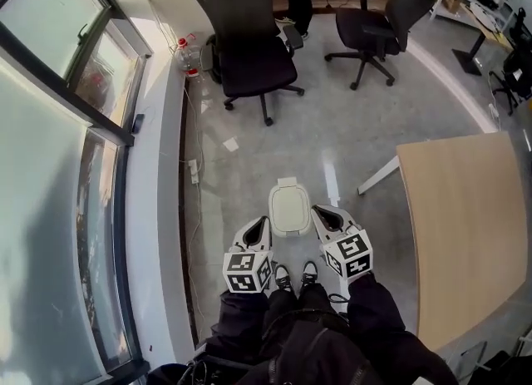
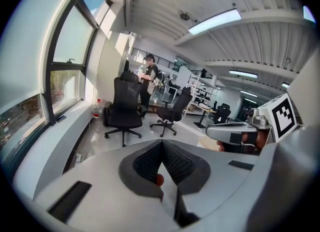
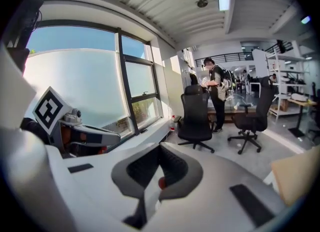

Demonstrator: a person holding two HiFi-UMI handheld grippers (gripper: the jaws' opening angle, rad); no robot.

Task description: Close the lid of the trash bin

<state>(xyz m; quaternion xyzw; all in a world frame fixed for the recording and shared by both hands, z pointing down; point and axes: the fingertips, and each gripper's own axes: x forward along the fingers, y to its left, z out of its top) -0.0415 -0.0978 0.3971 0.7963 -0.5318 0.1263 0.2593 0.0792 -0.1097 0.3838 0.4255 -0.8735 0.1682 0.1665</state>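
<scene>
Head view: the small white plastic trash bin with a rounded-rectangle lid (image 1: pixel 289 209) stands on the glossy grey floor (image 1: pixel 349 134), just ahead of my black shoes (image 1: pixel 296 276). From above its lid lies flat on the rim, so I read it as closed.

The left gripper (image 1: pixel 261 225) sits just left of the bin and the right gripper (image 1: pixel 321 213) just right of it, so the bin shows between the two tips. I cannot tell from this angle whether either one touches it.

Tongs:
- Left gripper view: the dark ribbed pads meet at the tip; the jaws are together and hold nothing.
- Right gripper view: the same; the jaws are pressed together and empty.

Both gripper views look out across the room, each with the other gripper at its edge.

Surroundings:
- A black mesh office chair (image 1: pixel 249 51) is near the window wall (image 1: pixel 50 167), and a second black office chair (image 1: pixel 378 17) is further right.
- A light wooden tabletop (image 1: pixel 470 225) is on my right.
- A clear bottle with a red cap (image 1: pixel 184 52) stands by the sill.
- A person in dark clothes (image 3: pixel 217 83) stands at a desk beyond the chairs.
</scene>
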